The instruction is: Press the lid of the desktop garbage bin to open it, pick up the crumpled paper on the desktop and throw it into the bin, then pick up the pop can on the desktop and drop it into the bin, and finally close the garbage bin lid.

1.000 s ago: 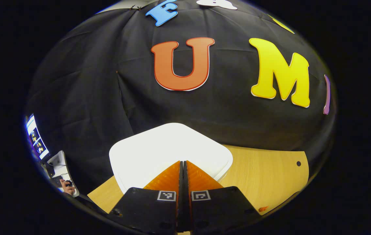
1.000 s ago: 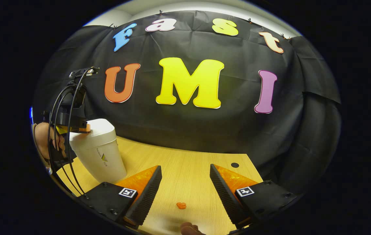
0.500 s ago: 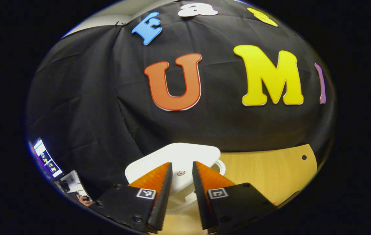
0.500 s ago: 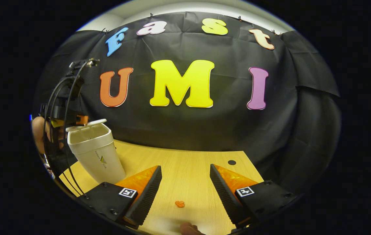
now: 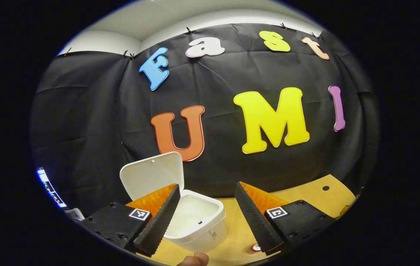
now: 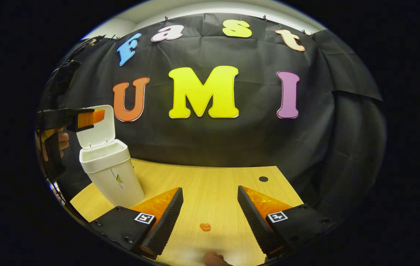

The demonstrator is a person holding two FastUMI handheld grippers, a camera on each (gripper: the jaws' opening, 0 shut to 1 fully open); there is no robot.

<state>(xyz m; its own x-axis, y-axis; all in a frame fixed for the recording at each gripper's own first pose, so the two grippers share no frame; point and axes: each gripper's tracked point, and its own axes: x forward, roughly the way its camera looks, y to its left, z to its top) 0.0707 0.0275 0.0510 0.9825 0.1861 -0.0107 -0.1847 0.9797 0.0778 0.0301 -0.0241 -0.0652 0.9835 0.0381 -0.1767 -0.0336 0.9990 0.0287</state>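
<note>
The white bin (image 6: 112,171) stands at the left of the wooden table (image 6: 210,184), and its lid (image 5: 152,173) stands up, open. The part of its inside that shows looks white and bare. The left gripper (image 5: 206,214) hangs above the bin, fingers wide apart, holding nothing. A red thing (image 5: 255,248), half hidden behind a finger, is hard to make out. The right gripper (image 6: 210,216) hangs above the table, fingers wide too. A small orange bit (image 6: 205,227) lies between them.

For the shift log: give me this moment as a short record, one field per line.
bin: white garbage bin stands on the wooden desktop
lid: lid open, tipped up behind the bin mouth
bin inside: nothing visible
left gripper: left gripper open, above the bin
right gripper: right gripper open, over the desktop, holding nothing
desk: small orange scrap
</note>
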